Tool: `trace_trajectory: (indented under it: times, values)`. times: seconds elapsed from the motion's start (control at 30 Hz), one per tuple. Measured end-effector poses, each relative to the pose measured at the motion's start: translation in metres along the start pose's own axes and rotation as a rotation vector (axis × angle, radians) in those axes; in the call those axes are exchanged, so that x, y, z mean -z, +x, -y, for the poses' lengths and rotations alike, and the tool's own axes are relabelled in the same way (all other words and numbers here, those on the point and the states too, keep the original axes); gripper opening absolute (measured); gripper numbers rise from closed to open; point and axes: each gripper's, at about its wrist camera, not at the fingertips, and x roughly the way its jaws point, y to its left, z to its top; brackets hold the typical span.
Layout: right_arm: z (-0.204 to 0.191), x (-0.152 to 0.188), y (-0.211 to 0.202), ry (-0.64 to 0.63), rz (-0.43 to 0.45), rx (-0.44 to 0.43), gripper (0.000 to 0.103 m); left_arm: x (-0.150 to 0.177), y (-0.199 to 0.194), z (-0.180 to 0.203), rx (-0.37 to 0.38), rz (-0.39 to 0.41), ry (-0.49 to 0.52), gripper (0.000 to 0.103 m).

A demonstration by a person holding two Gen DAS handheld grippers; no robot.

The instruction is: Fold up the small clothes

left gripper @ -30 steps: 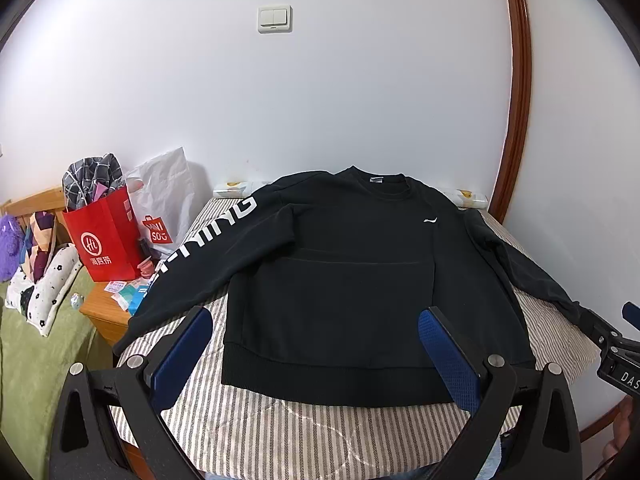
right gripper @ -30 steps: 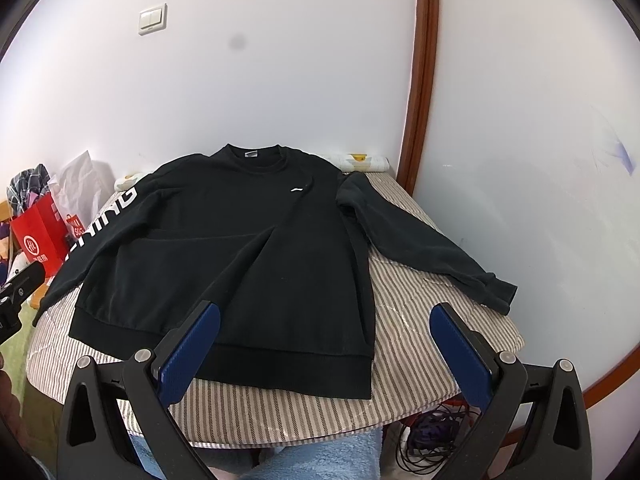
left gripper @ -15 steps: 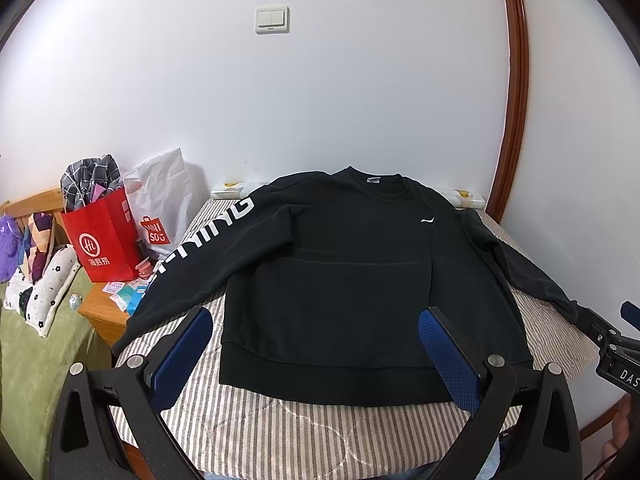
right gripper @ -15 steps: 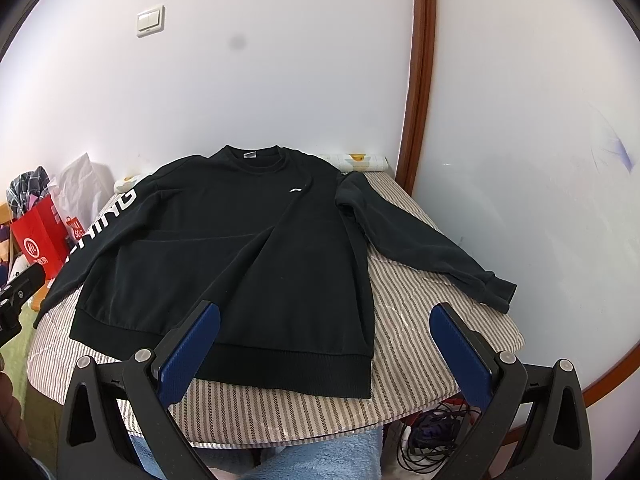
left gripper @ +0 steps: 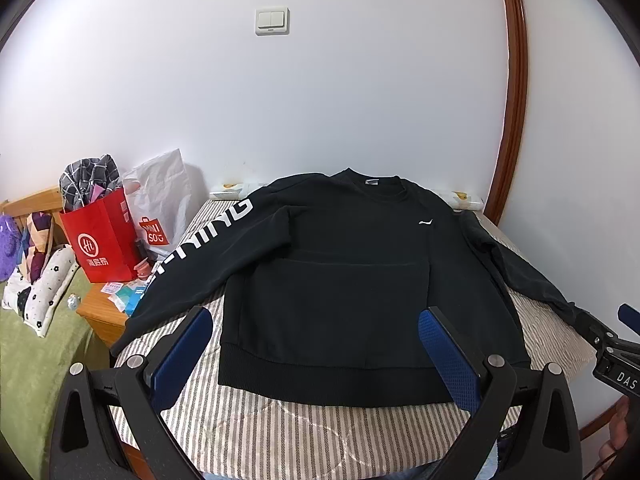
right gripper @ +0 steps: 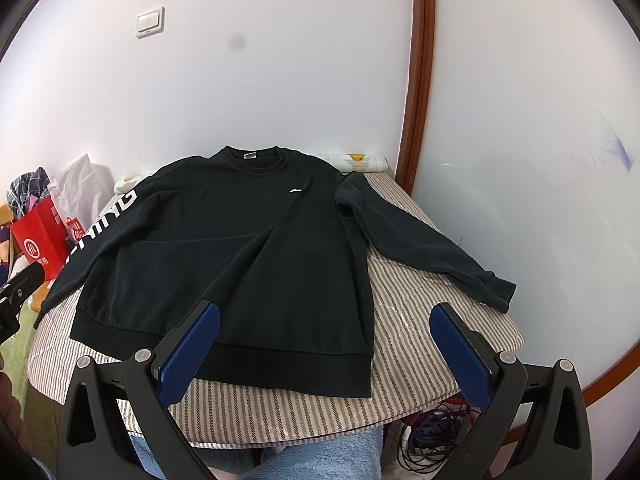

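A black sweatshirt (left gripper: 344, 280) lies flat, front up, on a striped table cover (left gripper: 288, 432), sleeves spread to both sides. Its left sleeve (left gripper: 200, 248) has white lettering and hangs off the left edge. Its right sleeve (right gripper: 420, 240) lies across the right side of the cover. The sweatshirt also shows in the right wrist view (right gripper: 224, 264). My left gripper (left gripper: 314, 344) is open and empty, above the hem. My right gripper (right gripper: 326, 340) is open and empty, above the hem's right corner.
A red paper bag (left gripper: 100, 240) and a white plastic bag (left gripper: 160, 204) stand on a wooden bedside stand at the left. A green bed (left gripper: 24, 352) is at far left. White walls close the back and right. Cables (right gripper: 432, 432) lie below the table's right front.
Both views shifted very slightly; the sweatshirt has not moved and both grippers stay open.
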Motion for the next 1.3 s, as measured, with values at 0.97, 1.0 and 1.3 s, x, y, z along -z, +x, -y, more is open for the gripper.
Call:
trace_trajectory:
  times: [0.97,1.0,1.3]
  values:
    - [-0.033,-0.029,0.116,-0.015,-0.145,-0.022,0.103,-0.002,0.118,-0.074,0.048,-0.183,-0.185,0.103]
    - [-0.035,-0.029,0.124,-0.014,-0.153,-0.027,0.103,0.002,0.124,-0.082,0.051,-0.194,-0.206,0.103]
    - [-0.067,-0.032,0.176,-0.063,-0.180,-0.042,0.103,0.040,0.180,-0.154,0.095,-0.294,-0.428,0.097]
